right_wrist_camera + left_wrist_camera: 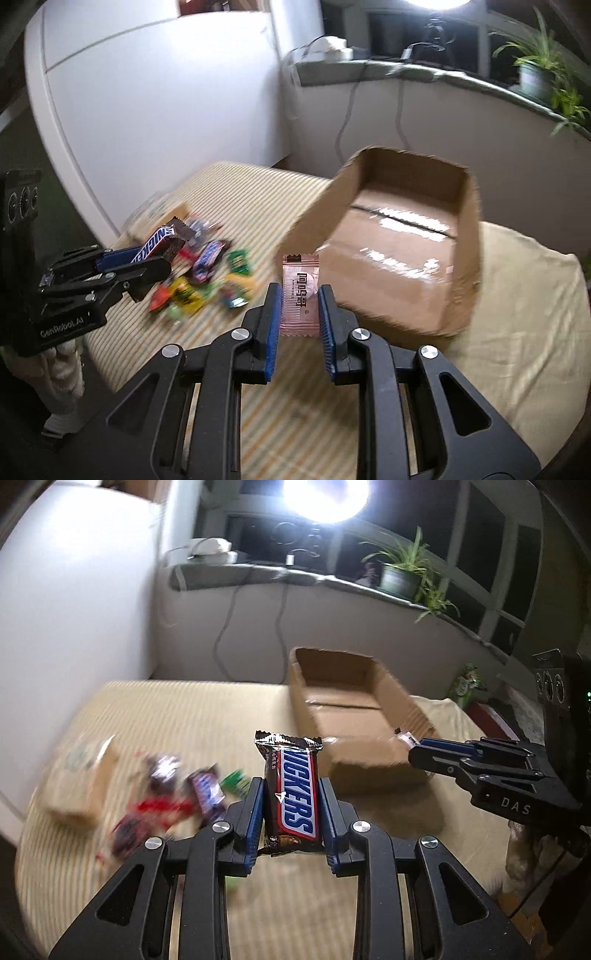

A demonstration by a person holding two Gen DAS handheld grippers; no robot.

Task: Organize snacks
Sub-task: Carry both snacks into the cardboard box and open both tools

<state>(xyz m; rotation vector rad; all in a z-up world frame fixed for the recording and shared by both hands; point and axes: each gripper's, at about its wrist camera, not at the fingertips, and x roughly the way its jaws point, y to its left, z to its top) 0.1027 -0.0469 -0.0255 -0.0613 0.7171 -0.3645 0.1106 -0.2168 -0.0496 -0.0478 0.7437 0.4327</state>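
Note:
My left gripper (291, 786) is shut on a brown Snickers bar (291, 794), held upright above the striped cloth; it also shows at the left of the right wrist view (147, 266) with the bar (157, 243) in it. My right gripper (300, 291) is shut on a pink wrapped candy (300, 295), in front of the open cardboard box (458, 291). In the left wrist view the right gripper (417, 749) reaches over the near corner of the box (306, 698). A pile of loose snacks (207, 277) lies on the cloth left of the box, also in the left wrist view (166, 805).
A small cardboard packet (81, 782) lies left of the snack pile. The table carries a striped cloth (240, 192). A white wall panel (147, 92) stands behind. A windowsill with a potted plant (402, 572) and cables runs along the back.

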